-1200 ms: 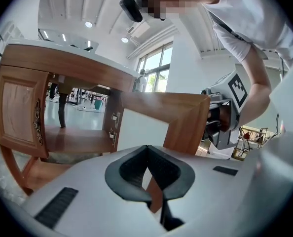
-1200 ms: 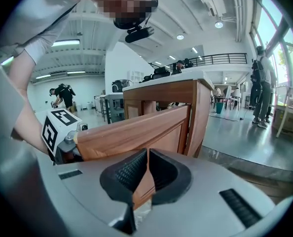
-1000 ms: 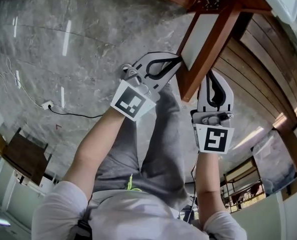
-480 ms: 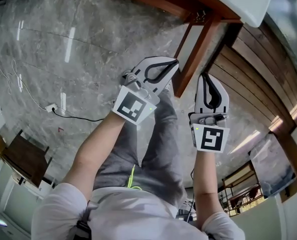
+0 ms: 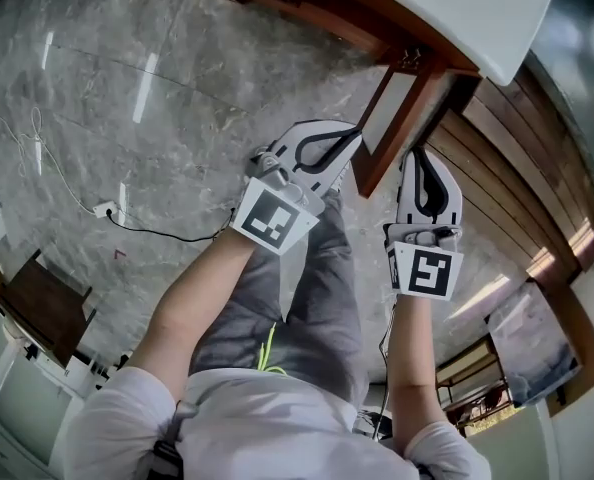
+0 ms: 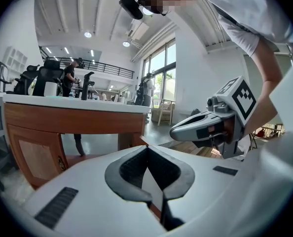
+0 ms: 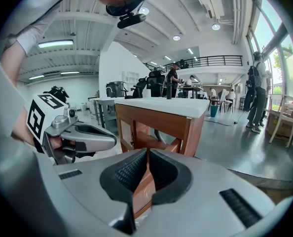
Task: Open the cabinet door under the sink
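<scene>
Both tools read the same from here: the left gripper (image 5: 343,138) has its pads pressed together with nothing between them, and the right gripper (image 5: 418,158) is closed and empty too, with only brown wood showing behind its tips. The cabinet door (image 5: 399,103) stands swung out from under the sink (image 5: 477,8), just ahead of the tools and between them. In the head view its long axis runs from the sink down toward me. The left tips sit just beside the door's pale panel side and the right tips just beside its other face. I judge the left the nearer to the free lower corner, so any wider swing falls to it. I count two grippers, one door and one sink.
</scene>
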### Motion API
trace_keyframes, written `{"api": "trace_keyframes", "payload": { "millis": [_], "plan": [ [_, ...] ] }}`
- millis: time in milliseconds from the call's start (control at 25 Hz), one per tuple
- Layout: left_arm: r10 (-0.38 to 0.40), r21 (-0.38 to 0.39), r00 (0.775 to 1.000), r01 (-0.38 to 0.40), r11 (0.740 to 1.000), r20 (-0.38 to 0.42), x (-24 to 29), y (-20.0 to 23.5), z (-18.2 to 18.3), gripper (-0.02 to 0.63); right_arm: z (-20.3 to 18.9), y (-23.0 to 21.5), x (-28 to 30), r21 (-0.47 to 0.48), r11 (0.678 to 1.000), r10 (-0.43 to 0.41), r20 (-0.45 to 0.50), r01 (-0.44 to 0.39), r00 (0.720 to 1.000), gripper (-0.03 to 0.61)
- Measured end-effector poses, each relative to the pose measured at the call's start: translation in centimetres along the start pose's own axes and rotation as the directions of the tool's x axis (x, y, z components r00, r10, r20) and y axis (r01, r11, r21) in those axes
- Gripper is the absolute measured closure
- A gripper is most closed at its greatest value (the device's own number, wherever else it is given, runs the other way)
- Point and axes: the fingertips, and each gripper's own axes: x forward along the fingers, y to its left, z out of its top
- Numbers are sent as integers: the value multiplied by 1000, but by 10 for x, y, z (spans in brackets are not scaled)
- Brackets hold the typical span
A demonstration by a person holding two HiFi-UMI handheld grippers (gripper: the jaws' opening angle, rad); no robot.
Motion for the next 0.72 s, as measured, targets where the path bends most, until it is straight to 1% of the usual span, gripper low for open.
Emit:
{"api": "trace_keyframes", "payload": {
  "millis": [280,360,480,720],
  "plan": [
    [41,-25,998,-40,999,39,-19,14,49,600,44,7,-6,-8,1000,2,19,-2,1000,537],
    [42,-41,997,-40,998,64,-27,13,69,600,57,10,-10,-9,1000,2,26,-2,1000,537],
    [67,-51,993,-62,997,93,-42,19,101,600,80,16,-17,-7,1000,4,42,-4,999,537],
    [131,-32,983,-127,991,129,-83,35,168,600,142,32,-38,0,1000,23,79,-23,997,537]
  ]
}}
